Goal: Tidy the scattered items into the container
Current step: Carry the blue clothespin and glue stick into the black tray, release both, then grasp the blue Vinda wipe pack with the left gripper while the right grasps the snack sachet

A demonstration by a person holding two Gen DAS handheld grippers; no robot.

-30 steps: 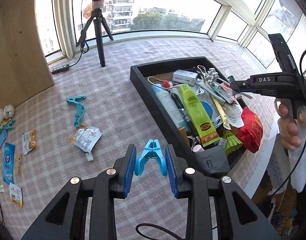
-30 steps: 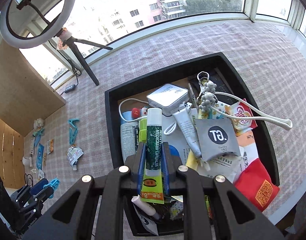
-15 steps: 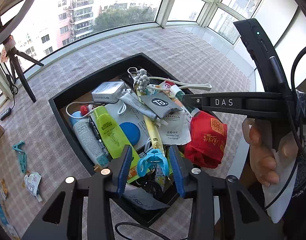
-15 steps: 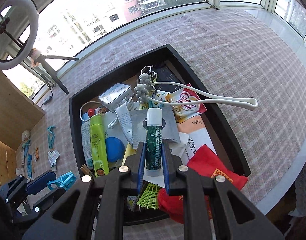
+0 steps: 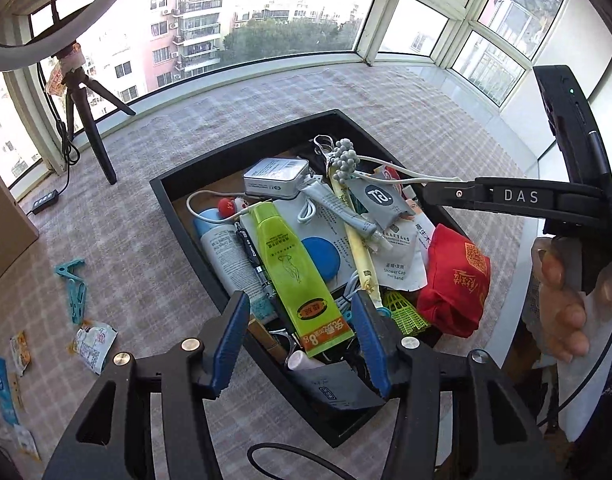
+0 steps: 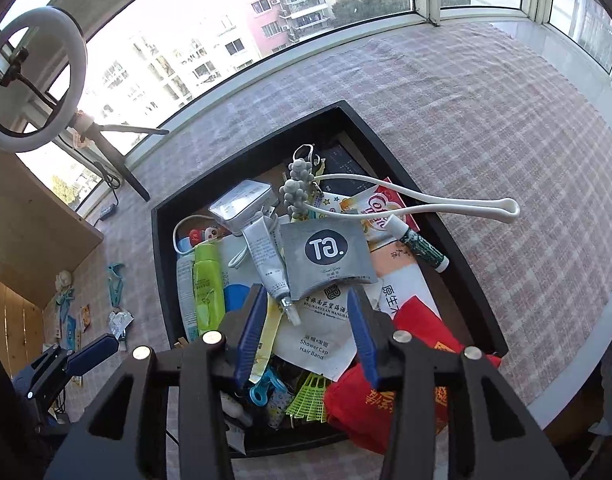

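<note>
The left gripper (image 5: pixel 301 336) hangs over the near end of the black container (image 5: pixel 173 216) with its blue-padded jaws spread wide and nothing between them; under the gap lies a yellow-green tube (image 5: pixel 293 272), untouched. The right gripper (image 6: pixel 306 332) is also above the container, its jaws opening and empty, with a white shower-cap sachet (image 6: pixel 318 340) and a grey pouch (image 6: pixel 326 256) below them. A dark green lip-balm stick (image 6: pixel 420 246) lies loose on the pile near the far right wall of the container, and a light blue clip (image 6: pixel 263 390) rests among the clutter at the near end, beside a yellow-green mesh piece (image 6: pixel 310 398). Both tools tilt steeply downward. In the left wrist view the right tool crosses in from the right, gripped by a person's hand (image 5: pixel 562 304). The container is heaped: a red bag (image 5: pixel 454 284), a white box (image 5: pixel 275 178), a long white looped strap (image 6: pixel 426 204). It stands on a bench covered with a pale checked cloth (image 5: pixel 145 248). Out on the cloth to the left a teal clip (image 5: pixel 73 284) and several small packets (image 5: pixel 93 340) lie scattered. A ring light on a tripod (image 6: pixel 37 80) stands by the curved windows, with apartment blocks outside.
</note>
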